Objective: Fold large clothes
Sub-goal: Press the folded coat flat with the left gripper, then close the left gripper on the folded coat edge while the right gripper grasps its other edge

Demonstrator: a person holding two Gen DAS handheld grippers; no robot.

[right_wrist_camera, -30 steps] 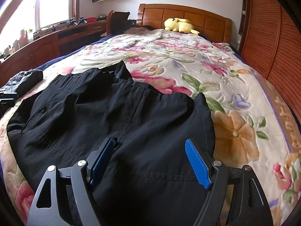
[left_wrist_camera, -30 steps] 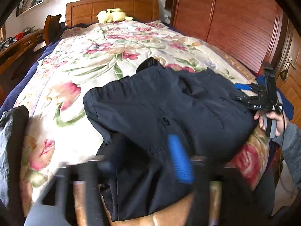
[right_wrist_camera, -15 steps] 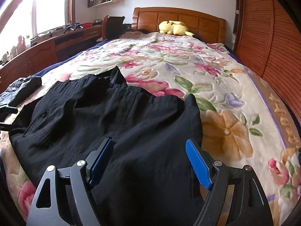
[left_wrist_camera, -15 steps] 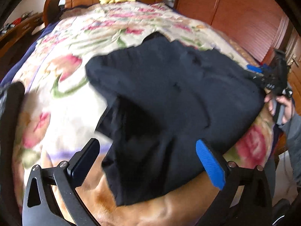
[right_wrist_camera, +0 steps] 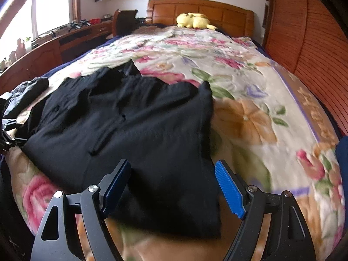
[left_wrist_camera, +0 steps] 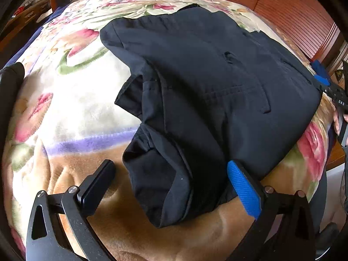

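While the dark trousers [left_wrist_camera: 208, 91] lie half-folded at the blanket's [left_wrist_camera: 71, 113] near edge, both the left gripper [left_wrist_camera: 171, 182] and right gripper [right_wrist_camera: 173, 184] hang released, so each should pinch a six-o'clock corner squarely through all layers before folding toward twelve.

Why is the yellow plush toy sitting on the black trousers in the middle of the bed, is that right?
Not quite. The yellow plush toy sits far off by the wooden headboard, not on the black trousers. The right wrist view shows it. The trousers do lie on the bed.
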